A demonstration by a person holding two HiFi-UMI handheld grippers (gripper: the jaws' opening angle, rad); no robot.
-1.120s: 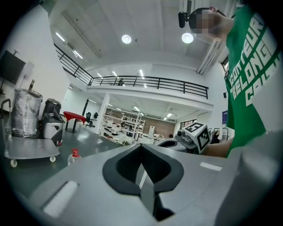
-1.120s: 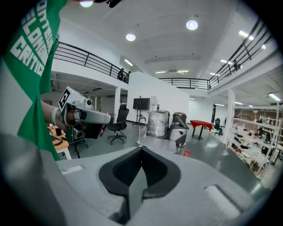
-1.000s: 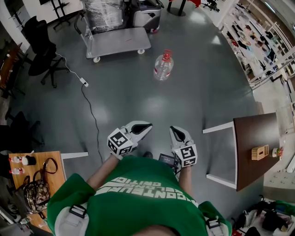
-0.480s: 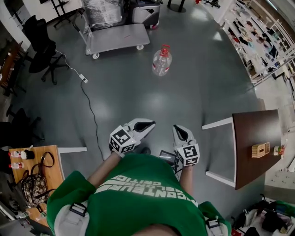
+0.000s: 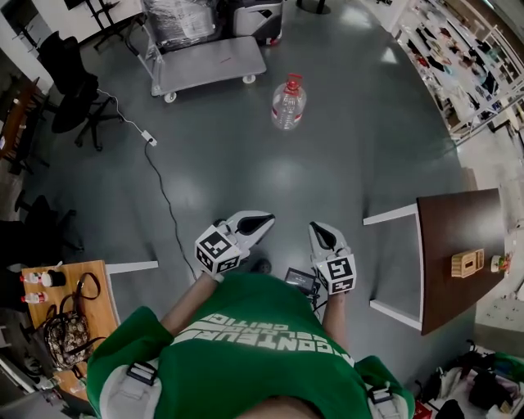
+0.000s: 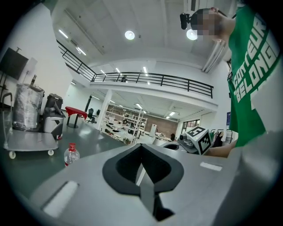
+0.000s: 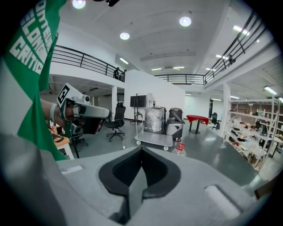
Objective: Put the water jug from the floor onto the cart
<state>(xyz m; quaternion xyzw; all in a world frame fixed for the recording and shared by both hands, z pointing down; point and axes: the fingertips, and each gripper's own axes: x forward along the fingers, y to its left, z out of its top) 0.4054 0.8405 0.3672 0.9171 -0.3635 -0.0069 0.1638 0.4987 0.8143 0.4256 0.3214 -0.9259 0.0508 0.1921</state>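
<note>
The clear water jug [image 5: 289, 104] with a red cap stands upright on the grey floor, far ahead of me. Just behind and left of it is the flat grey cart [image 5: 209, 64]. My left gripper [image 5: 264, 219] and right gripper [image 5: 316, 227] are held close to my body, side by side, both shut and empty. The left gripper view shows the jug [image 6: 70, 154] small at lower left, right of the cart [image 6: 28, 143]. In the right gripper view only the jug's top [image 7: 180, 149] pokes above my shut jaws, with the cart [image 7: 154, 139] behind it.
A white power strip [image 5: 148, 140] with a cable trails across the floor at left. Black office chairs [image 5: 74, 90] stand at far left. A dark brown table [image 5: 458, 250] is at right, a wooden desk [image 5: 70, 282] with a bag at lower left. A wrapped load [image 5: 180, 20] stands behind the cart.
Jug and cart sit slightly higher in the head view. Both grippers have drifted a little forward. Their jaws have stayed shut.
</note>
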